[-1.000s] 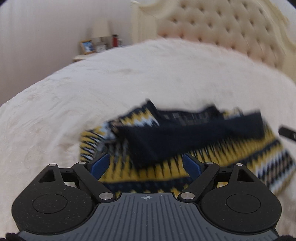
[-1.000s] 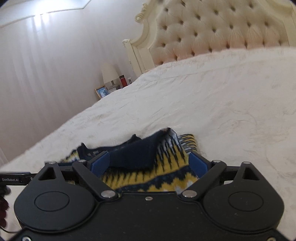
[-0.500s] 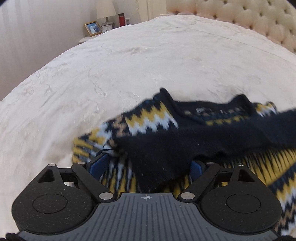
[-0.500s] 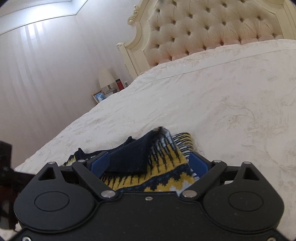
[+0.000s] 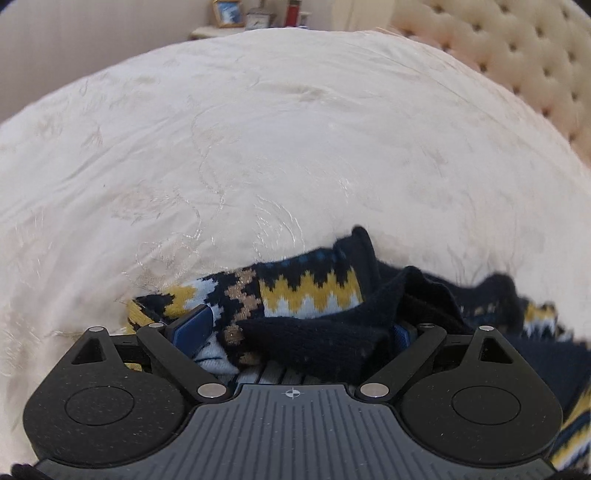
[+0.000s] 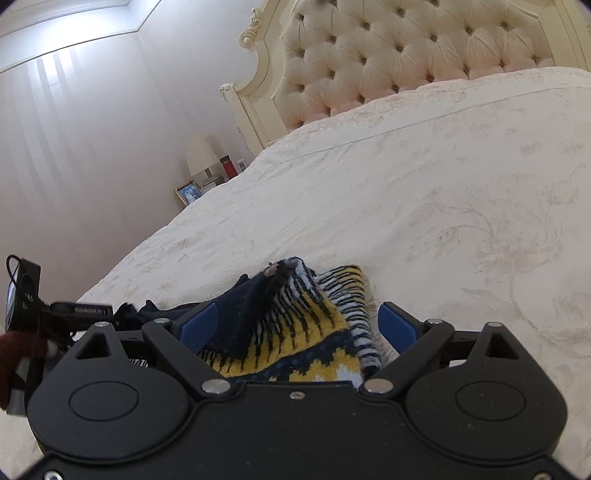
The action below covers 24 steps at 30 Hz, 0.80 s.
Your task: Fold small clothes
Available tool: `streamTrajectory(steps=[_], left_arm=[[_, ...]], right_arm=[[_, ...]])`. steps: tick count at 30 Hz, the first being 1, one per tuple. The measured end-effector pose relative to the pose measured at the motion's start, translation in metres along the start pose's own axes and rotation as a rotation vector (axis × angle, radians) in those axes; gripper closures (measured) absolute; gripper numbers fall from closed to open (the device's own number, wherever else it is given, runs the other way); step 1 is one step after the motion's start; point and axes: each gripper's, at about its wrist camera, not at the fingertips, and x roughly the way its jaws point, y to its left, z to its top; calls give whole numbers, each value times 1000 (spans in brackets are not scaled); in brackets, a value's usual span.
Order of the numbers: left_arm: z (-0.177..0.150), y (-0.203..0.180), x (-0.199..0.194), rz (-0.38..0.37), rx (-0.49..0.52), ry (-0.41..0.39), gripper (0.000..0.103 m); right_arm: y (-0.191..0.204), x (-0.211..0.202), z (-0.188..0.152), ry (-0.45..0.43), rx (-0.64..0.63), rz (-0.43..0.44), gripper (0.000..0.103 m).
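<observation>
A: Count, left to right?

B: One knitted garment (image 5: 317, 295), navy with yellow, white and tan zigzag bands, lying bunched on the bed (image 5: 258, 147). Two grippers, one per view. One tufted headboard (image 6: 406, 55). On the nightstand (image 5: 207, 32): one framed photo (image 6: 187, 192), one lamp (image 6: 201, 155), one red bottle (image 6: 229, 168).

A: Left gripper?

B: Left gripper (image 5: 295, 326) has its blue pads spread wide, with a dark navy fold of the garment draped between them and over the right pad. Pads don't look pressed onto it. The left pad (image 5: 194, 325) is mostly visible, the right one nearly hidden by cloth.

A: Right gripper?

B: Right gripper (image 6: 299, 325) is also spread, both blue pads visible. The garment's edge rises between them in a peak, navy layer on the left side, yellow-black striped layer on the right. Cloth sits near the left pad (image 6: 199, 325) and apart from the right one.

A: What differs between views?

B: The left wrist view shows the zigzag band flat on and the garment trailing off to the right edge; only a corner of the headboard. The right wrist view shows the curtain (image 6: 74, 147), the whole headboard, and at far left the other gripper's body (image 6: 79, 310) with a dark red sleeve (image 6: 14, 354) behind it.
</observation>
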Motion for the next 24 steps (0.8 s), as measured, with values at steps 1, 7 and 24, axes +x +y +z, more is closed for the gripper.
streamTrajectory(steps=[1, 7, 24], left_arm=[[2, 1, -2, -4, -13, 0, 10], [-7, 0, -25, -3, 16, -27, 10], [-77, -118, -66, -187, 288, 89, 10]], right_arm=[[0, 0, 0, 1, -4, 2, 8], [-1, 2, 1, 22, 5, 8, 1], [-7, -1, 16, 80, -73, -42, 1]])
